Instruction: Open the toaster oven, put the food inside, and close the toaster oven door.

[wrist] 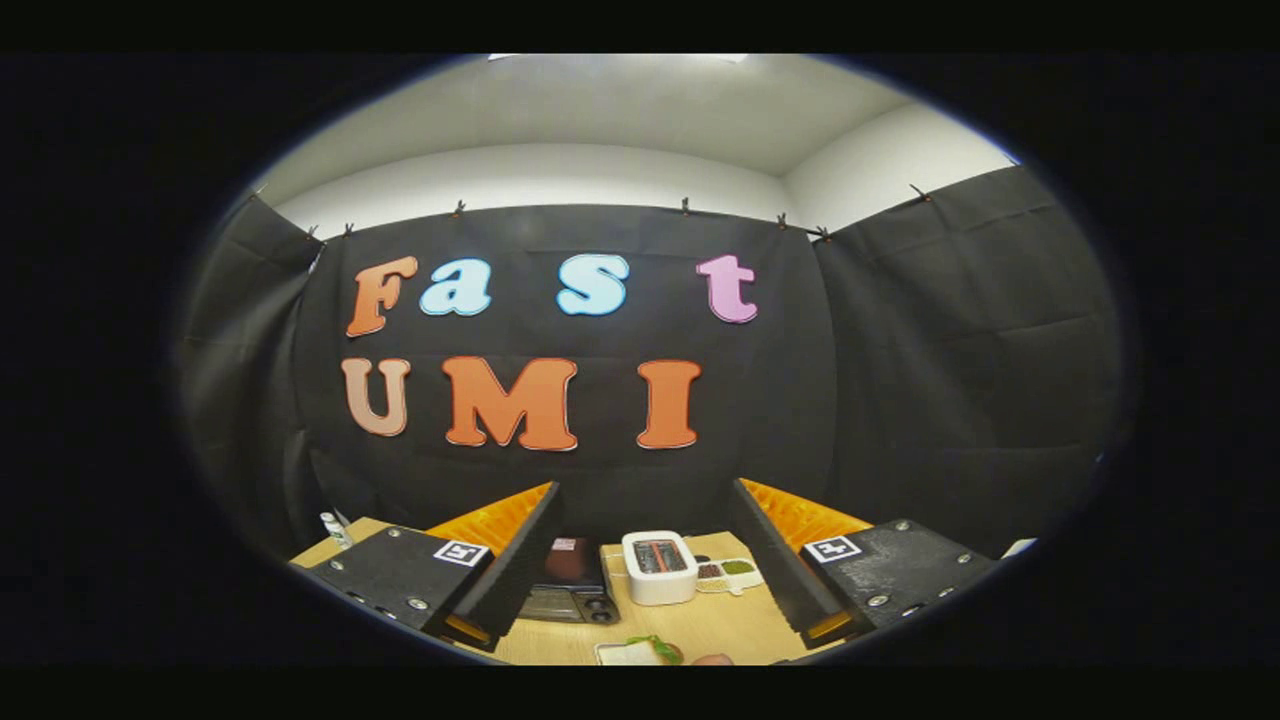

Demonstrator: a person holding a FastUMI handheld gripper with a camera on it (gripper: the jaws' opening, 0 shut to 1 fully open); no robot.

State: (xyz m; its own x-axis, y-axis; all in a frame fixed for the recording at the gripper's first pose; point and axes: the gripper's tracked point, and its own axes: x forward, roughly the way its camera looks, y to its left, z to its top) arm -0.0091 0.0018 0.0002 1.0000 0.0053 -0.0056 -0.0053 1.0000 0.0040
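Observation:
My gripper (647, 490) is held high above a wooden table (700, 620), open wide with nothing between its fingers. Down between the fingers, close to the left one, stands a small dark toaster oven (570, 592) with its glass front facing me; the door looks closed. Nearer to me lies the food, a slice of bread with something green on it (640, 652), cut off by the view's edge. A reddish piece (712, 660) lies beside it.
A white box-shaped appliance with a dark slotted top (658, 567) stands right of the oven. A small white dish with brown and green fillings (728, 573) sits beside it. A little bottle (335, 530) stands at the table's far left. Black cloth walls close the booth.

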